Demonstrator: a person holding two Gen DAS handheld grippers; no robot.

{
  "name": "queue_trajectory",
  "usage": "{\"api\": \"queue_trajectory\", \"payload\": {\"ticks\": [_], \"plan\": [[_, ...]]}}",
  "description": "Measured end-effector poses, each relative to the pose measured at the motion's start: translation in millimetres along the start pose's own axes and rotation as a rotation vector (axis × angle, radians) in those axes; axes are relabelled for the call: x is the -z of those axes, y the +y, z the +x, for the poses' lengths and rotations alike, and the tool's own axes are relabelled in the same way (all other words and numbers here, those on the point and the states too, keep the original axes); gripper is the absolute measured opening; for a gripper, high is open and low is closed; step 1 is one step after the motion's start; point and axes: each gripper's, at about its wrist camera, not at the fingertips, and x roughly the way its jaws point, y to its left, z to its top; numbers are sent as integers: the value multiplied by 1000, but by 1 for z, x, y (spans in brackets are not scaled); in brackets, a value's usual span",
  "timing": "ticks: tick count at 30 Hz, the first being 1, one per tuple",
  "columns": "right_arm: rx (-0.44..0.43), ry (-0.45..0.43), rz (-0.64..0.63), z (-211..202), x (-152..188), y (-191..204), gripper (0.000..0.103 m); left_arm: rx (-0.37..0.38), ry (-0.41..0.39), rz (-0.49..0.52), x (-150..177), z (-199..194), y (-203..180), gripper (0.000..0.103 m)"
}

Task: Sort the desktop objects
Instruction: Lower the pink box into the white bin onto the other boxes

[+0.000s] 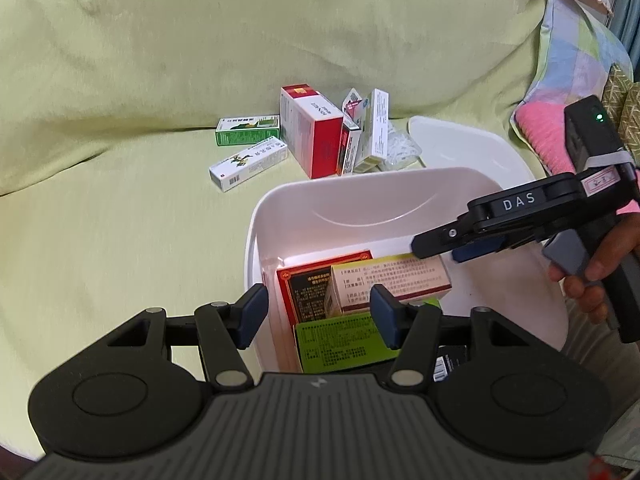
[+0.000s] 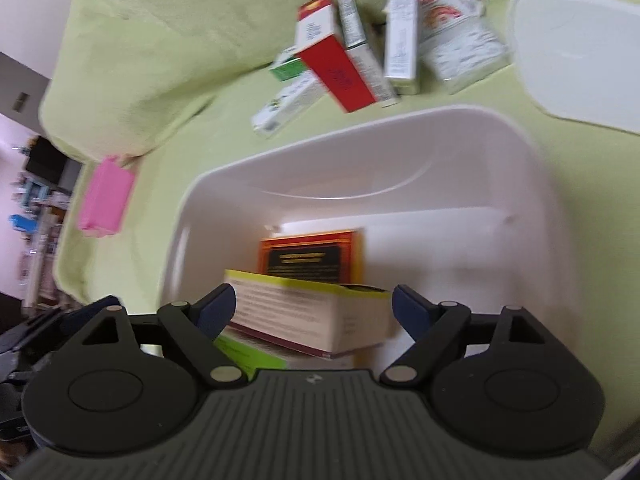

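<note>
1. Left tongs point(image 1: 316, 316): jaws apart, nothing between them, hovering at the near-left rim of the white bin point(image 1: 256, 240).
2. Right tongs point(image 2: 314, 310): jaws spread wide, empty, over the bin point(image 2: 532, 184). Cream box point(image 2: 316, 316) lies just below them, not gripped. In the left view the right tongs point(image 1: 436, 248) reach in from the right, a hand point(image 1: 596, 272) on the grip.
3. Inside bin: red-and-black box point(image 1: 304, 284) flat on the bottom, cream box point(image 1: 392, 280) tilted on top of it, green box point(image 1: 340, 340) at the near edge.
4. Bin sits on a light green sheet point(image 1: 120, 160), looks like a sofa or bed, can't tell which.
5. Still outside, beyond the bin: big red-and-white box point(image 1: 312, 132), two small green-and-white boxes point(image 1: 248, 130) point(image 1: 250, 162) to its left, a few slim white boxes point(image 1: 372, 132) leaning to its right.
6. White lid point(image 1: 460, 144) lies flat, right of the pile, behind the bin.
7. Pink thing point(image 2: 106, 200) on the sheet, well left of the bin in the right view; blurry, can't tell what.
</note>
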Motion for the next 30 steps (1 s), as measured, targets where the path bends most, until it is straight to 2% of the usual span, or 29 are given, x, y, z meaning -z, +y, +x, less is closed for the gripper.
{"api": "queue_trajectory", "payload": {"ticks": [1, 3, 6, 13, 19, 30], "plan": [[23, -3, -25, -2, 2, 2, 78, 1, 1, 0, 1, 0, 0, 59], [90, -12, -95, -7, 7, 7, 50, 0, 6, 1, 4, -1, -1, 59], [203, -24, -234, -13, 14, 20, 39, -19, 15, 6, 7, 0, -1, 59], [352, -25, -298, -14, 13, 19, 36, 10, 30, 17, 9, 6, -2, 59], [335, 5, -286, -3, 8, 16, 35, 103, 80, 26, -3, 33, -9, 59], [300, 40, -280, 17, 3, 17, 35, 161, 178, -4, -11, 76, -7, 59]]}}
